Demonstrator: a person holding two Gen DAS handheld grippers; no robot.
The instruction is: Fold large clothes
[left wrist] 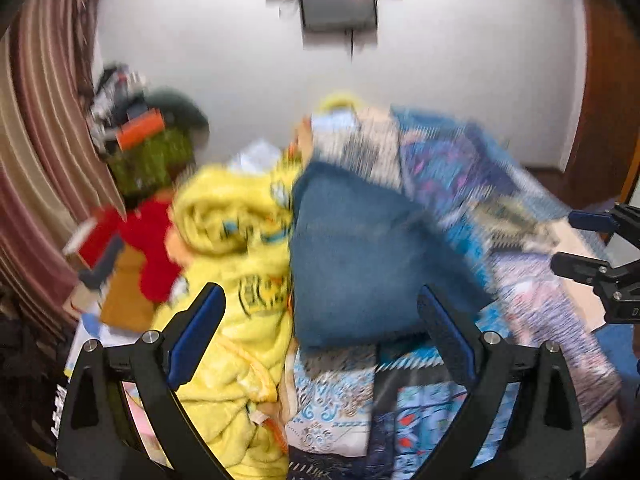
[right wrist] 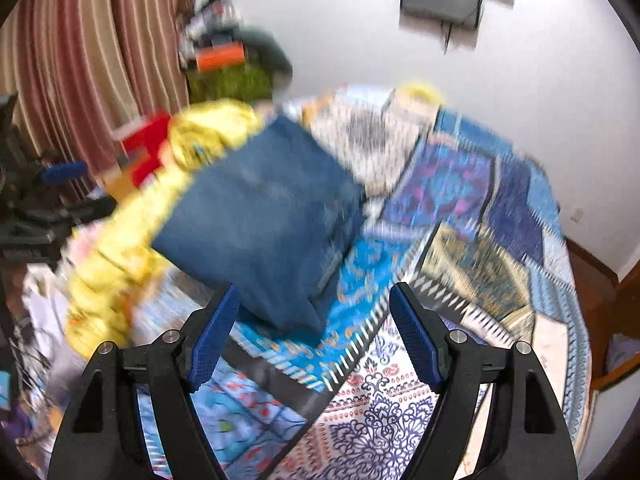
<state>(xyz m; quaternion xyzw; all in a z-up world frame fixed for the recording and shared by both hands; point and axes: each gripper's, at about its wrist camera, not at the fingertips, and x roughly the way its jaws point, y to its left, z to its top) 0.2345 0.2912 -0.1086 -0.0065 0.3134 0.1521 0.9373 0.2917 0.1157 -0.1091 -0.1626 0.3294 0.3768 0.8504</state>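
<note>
A folded blue denim garment (left wrist: 360, 248) (right wrist: 264, 216) lies on the patterned bedspread (left wrist: 532, 292) (right wrist: 460, 200). A crumpled yellow fleece garment (left wrist: 236, 216) (right wrist: 120, 264) lies against its left side. My left gripper (left wrist: 319, 288) hovers open above the denim's near edge with nothing between its blue pads. My right gripper (right wrist: 316, 287) is open too, over the denim's near corner, holding nothing. It also shows at the right edge of the left wrist view (left wrist: 576, 244). Both views are smeared by motion.
A striped curtain (left wrist: 44, 140) (right wrist: 100, 40) hangs at the left. A heap of red, green and orange things (left wrist: 148, 152) (right wrist: 228, 68) is piled by the wall. A grey box (left wrist: 340, 0) is mounted on the white wall. Brown woodwork (left wrist: 600, 92) stands at the right.
</note>
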